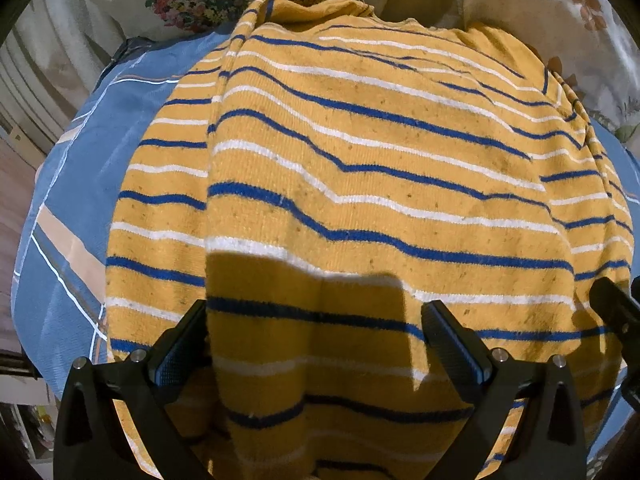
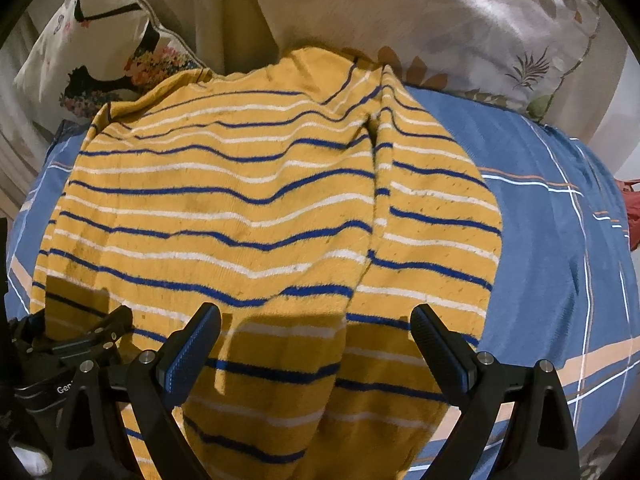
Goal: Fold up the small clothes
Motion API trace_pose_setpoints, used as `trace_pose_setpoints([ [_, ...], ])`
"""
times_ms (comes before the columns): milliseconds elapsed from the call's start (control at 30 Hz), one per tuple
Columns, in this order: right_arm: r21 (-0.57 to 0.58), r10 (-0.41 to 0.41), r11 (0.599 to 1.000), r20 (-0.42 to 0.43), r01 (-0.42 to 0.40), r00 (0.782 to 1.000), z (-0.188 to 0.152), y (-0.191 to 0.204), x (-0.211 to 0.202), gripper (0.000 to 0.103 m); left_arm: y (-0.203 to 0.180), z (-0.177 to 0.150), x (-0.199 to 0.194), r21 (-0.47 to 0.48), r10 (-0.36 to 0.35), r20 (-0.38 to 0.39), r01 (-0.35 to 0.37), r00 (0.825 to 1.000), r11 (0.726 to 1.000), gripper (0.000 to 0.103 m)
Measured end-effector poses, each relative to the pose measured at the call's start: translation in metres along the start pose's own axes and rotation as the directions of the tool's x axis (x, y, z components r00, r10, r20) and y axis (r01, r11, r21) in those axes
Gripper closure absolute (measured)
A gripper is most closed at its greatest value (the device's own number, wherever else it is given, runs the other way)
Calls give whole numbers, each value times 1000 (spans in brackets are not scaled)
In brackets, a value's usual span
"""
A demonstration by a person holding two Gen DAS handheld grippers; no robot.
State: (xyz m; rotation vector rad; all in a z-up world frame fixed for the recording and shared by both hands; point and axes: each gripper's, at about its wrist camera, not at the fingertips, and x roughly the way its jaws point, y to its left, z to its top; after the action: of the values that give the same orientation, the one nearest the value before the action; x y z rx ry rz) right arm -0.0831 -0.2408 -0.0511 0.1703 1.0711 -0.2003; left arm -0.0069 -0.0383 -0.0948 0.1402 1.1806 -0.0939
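Blue bedding (image 1: 72, 184) with pale check lines covers the bed, and flowery pillows (image 2: 472, 28) sit at the far end. On the left side, the left gripper (image 1: 316, 344) hangs low over the near edge of a yellow top (image 1: 360, 152) with blue and white stripes. Its jaws are wide open and hold nothing. The top lies spread out on the bed, with a sleeve folded over the front. On the right side, the right gripper (image 2: 316, 344) is wide open too, just above the cloth, holding nothing.
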Motion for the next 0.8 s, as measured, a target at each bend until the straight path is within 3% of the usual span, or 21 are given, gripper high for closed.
trace_pose_setpoints([
  [200, -20, -21, 1000, 36, 22, 999, 1, 3, -2, 5, 1, 2, -3, -3, -16, -18, 16, 1000, 1000, 1],
  [300, -20, -50, 999, 26, 50, 998, 2, 0, -3, 5, 3, 5, -13, -12, -39, 7, 40, 999, 999, 14],
  [467, -7, -24, 1000, 7, 24, 1000, -1, 0, -9, 5, 3, 9, -42, -26, -40, 96, 42, 995, 999, 15],
  [800, -1, 1, 1000, 70, -1, 998, -16, 0, -34, 5, -5, -2, -99, -21, -40, 253, 47, 967, 999, 15],
])
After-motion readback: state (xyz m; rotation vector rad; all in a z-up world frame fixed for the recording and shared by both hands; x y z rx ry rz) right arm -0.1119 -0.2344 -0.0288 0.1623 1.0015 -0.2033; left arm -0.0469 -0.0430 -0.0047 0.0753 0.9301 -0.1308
